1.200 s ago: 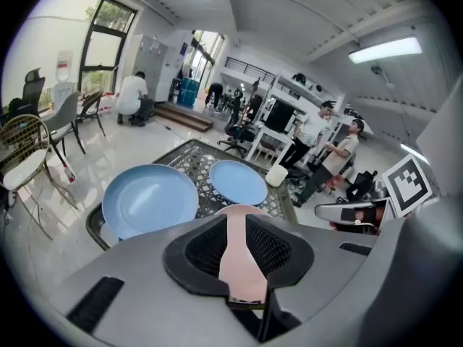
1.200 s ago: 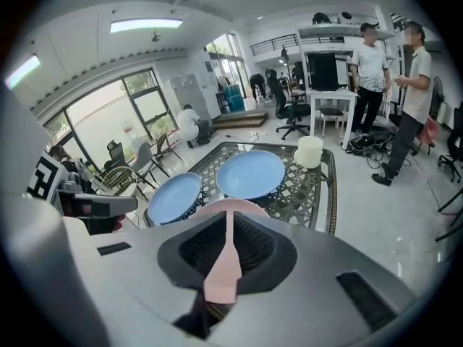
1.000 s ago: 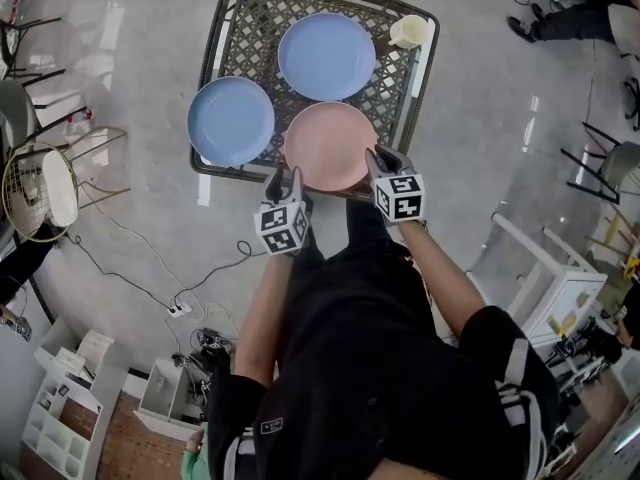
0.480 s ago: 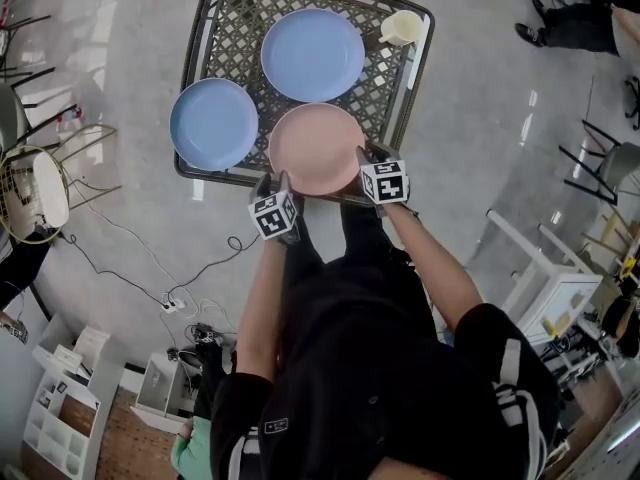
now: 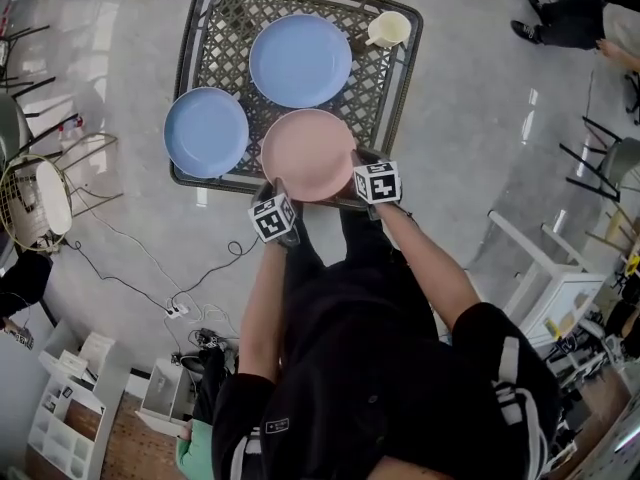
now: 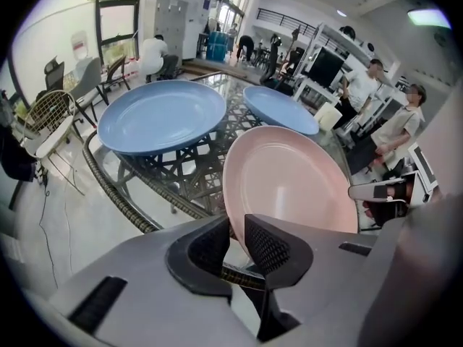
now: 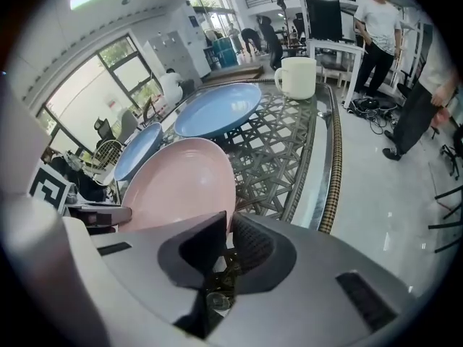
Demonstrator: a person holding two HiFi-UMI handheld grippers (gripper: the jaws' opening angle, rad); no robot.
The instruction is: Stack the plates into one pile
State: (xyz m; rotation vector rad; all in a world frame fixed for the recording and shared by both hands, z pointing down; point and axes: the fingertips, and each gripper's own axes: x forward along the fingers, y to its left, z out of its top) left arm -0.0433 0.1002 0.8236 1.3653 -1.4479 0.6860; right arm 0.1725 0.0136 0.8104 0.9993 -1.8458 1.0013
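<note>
The pink plate [image 5: 308,153] lies between the grippers: left gripper [image 5: 269,186] has just been closing and holds its rim, right gripper [image 5: 357,157] seems to pinch it too; cup [image 5: 388,30] behind

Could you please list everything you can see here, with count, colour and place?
table: one, dark lattice top, centre
blue plates: two, blue, table's far and left parts
pink plate: one, pink, table's near edge
mug: one, cream, table's far right corner
wire chair: one, white seat, floor at left
left gripper: one, grey, jaws just closed further onto pink plate's rim
right gripper: one, grey, shut on pink plate's rim
</note>
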